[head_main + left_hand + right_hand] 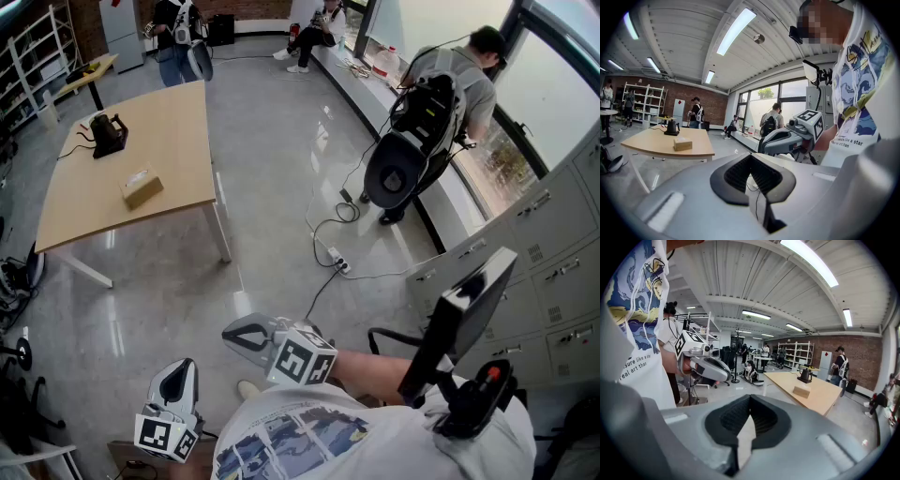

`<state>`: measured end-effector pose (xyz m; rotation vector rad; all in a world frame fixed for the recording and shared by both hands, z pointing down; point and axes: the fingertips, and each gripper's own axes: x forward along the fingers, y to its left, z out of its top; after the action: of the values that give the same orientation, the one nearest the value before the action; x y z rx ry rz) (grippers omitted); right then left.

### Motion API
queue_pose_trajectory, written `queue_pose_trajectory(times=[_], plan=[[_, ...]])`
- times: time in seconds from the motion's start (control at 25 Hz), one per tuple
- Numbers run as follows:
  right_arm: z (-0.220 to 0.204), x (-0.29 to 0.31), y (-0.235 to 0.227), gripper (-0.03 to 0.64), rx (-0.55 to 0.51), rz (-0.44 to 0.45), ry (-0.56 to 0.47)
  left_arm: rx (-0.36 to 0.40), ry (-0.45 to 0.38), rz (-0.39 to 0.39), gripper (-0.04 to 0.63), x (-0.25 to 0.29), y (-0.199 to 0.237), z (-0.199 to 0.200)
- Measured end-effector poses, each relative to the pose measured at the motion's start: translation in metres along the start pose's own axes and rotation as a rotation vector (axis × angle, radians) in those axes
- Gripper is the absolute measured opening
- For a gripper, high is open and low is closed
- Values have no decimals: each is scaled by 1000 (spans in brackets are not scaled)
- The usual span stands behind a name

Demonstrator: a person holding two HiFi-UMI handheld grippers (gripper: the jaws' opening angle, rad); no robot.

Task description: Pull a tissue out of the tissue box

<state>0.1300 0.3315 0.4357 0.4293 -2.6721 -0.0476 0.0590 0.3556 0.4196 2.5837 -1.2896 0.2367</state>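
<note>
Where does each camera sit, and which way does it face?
Head view: on the person's head, steeply down at light wooden table, tan rectangular tissue box; shows white printed T-shirt, left gripper, right gripper.
Left gripper view: along its shut jaws, tableward; shows right gripper, T-shirt.
Right gripper view: along its shut jaws; shows left gripper, T-shirt.
All three share the tissue box.

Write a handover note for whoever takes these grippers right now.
Left gripper: shut, empty.
Right gripper: shut, empty.
The tan rectangular tissue box sits on the light wooden table, across the grey floor, far from both grippers.
Done: nothing; no tissue pulled yet.
Left: walk over, open a gripper, pinch a tissue, pull it out.
</note>
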Motion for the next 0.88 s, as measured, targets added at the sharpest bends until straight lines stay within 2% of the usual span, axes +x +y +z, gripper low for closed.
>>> queue_pose_trajectory(times=[0.28, 0.48, 0.72, 0.88], plan=[[7, 14, 7, 3, -10, -6, 7, 18, 4, -54, 5, -12, 6, -3], [6, 21, 9, 3, 26, -55, 8, 24, 3, -112, 5, -15, 15, -11], [11, 34, 35, 3, 53, -58, 16, 14, -7, -156, 5, -40, 18, -21], [19, 48, 48, 3, 47, -50, 25, 19, -1, -148, 5, -55, 30, -32]])
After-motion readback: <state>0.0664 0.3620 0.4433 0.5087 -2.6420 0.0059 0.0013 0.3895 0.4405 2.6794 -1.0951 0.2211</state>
